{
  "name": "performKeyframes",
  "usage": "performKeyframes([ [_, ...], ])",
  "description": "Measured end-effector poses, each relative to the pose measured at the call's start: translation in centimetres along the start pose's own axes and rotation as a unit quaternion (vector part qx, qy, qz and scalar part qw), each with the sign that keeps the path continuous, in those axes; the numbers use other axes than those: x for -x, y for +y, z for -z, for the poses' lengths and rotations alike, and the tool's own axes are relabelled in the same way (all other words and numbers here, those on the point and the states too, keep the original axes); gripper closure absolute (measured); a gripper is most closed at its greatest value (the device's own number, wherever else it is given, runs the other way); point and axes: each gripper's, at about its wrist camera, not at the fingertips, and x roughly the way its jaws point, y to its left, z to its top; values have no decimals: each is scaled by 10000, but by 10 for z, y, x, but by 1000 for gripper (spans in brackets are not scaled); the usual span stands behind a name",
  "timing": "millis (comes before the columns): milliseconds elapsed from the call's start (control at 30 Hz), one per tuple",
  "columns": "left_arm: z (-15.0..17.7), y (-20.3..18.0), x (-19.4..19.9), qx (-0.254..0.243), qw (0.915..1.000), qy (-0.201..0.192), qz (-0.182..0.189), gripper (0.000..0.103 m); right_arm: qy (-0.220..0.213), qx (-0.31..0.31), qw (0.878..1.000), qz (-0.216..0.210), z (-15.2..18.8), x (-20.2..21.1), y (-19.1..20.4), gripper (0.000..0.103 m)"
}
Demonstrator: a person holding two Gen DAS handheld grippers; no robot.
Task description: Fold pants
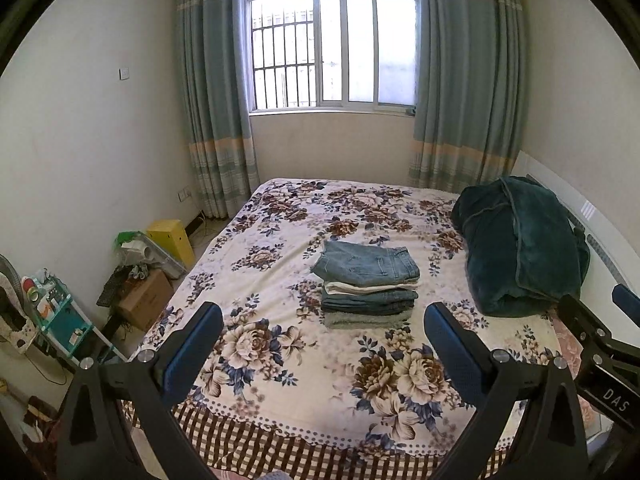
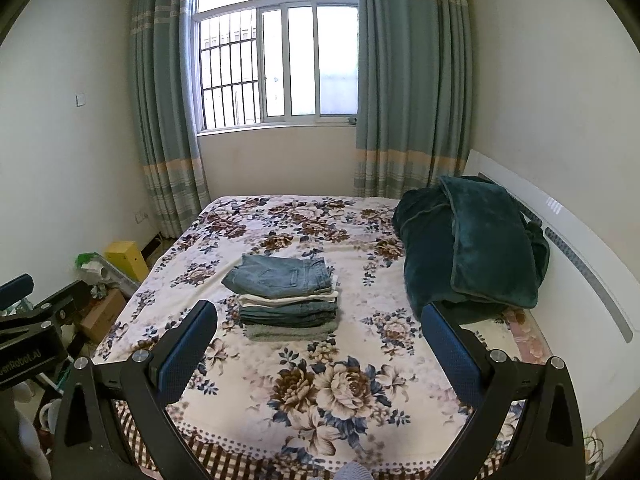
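A neat stack of folded pants (image 1: 366, 282) lies in the middle of a bed with a floral cover (image 1: 304, 384); blue jeans are on top, with cream, blue and grey layers below. The stack also shows in the right wrist view (image 2: 286, 296). My left gripper (image 1: 322, 316) is open and empty, held in the air above the foot of the bed, well short of the stack. My right gripper (image 2: 318, 316) is open and empty too, beside the left one, at about the same distance. The right gripper shows at the right edge of the left wrist view (image 1: 596, 332).
A bundled dark green blanket (image 1: 520, 248) lies at the bed's right side against a white headboard (image 2: 580, 248). Left of the bed on the floor are a cardboard box (image 1: 144, 300), a yellow box (image 1: 172, 240) and a teal shelf (image 1: 60, 316). A curtained window is behind.
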Motion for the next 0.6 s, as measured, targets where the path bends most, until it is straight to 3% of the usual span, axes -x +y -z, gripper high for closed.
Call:
performKeyframes([
  [600,-10,-4,15,9,9999,-139,35,0,-73,6,9999,-105,-5,3,6,0],
])
